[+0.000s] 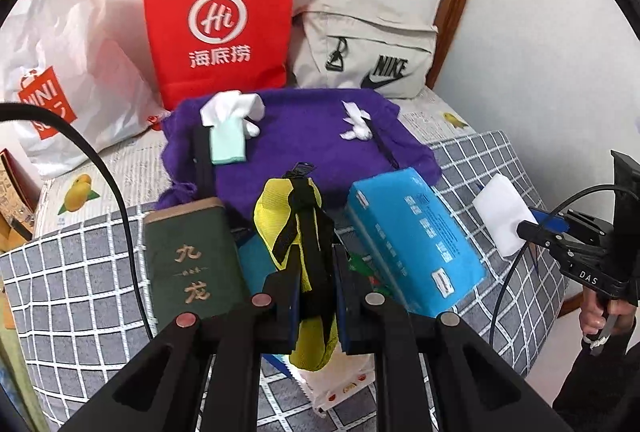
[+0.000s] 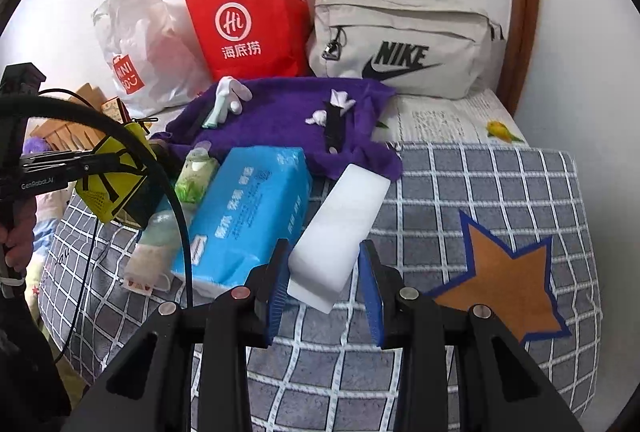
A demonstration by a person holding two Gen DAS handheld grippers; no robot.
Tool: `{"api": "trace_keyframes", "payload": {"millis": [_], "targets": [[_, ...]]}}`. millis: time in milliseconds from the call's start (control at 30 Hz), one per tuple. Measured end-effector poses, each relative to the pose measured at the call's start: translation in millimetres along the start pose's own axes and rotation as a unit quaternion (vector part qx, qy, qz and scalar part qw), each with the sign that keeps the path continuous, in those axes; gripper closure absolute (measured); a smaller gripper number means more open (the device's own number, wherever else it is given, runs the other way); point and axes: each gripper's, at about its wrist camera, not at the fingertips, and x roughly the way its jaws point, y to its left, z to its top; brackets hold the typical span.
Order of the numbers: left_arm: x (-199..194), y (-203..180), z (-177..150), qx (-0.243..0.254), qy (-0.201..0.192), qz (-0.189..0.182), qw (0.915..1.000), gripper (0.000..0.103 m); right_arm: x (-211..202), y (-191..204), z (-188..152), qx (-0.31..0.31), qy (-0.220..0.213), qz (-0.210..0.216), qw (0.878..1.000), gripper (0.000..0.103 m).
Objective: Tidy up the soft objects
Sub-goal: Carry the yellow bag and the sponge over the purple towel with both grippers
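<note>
Yellow pouch (image 1: 298,232) pinched in left tool (image 1: 316,296), lifted clear of the bed (image 2: 460,183), above a green box (image 1: 192,256). White sponge (image 2: 340,232) sits between right tool (image 2: 324,288) pads; contact looks partial, probably gripped. Blue tissue pack (image 2: 248,216) just left of sponge. Purple towel (image 2: 280,111) behind, then red bag (image 2: 248,19).

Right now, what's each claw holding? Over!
Left gripper shut on yellow pouch, lifted. Right gripper holding white foam block. Blue tissue pack lies close beside.
</note>
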Motion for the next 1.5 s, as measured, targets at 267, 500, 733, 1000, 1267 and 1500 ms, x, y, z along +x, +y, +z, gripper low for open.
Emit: {"api": "trace_keyframes", "payload": {"millis": [267,500,733,1000,1267,1500], "targets": [[-2,21,10,-0.031,-0.011,0.002,0.9995,0.089,5,11,29,-0.018,-0.021,0.004,1.000,0.069],[4,35,18,-0.045,-0.014,0.008,0.9989,0.089,11,17,54,-0.029,-0.032,0.010,0.999,0.069],[8,50,32,-0.053,-0.022,0.021,0.9981,0.089,25,23,86,-0.042,-0.044,0.023,0.998,0.069],[13,67,54,-0.067,-0.030,0.031,0.9968,0.089,57,24,127,-0.037,-0.050,0.032,0.998,0.069],[29,78,74,-0.077,-0.028,0.042,0.9958,0.089,122,19,149,-0.028,0.007,0.058,0.998,0.069],[49,86,73,-0.083,-0.012,0.031,0.9960,0.089,164,27,146,-0.060,0.041,0.058,0.996,0.069]]}}
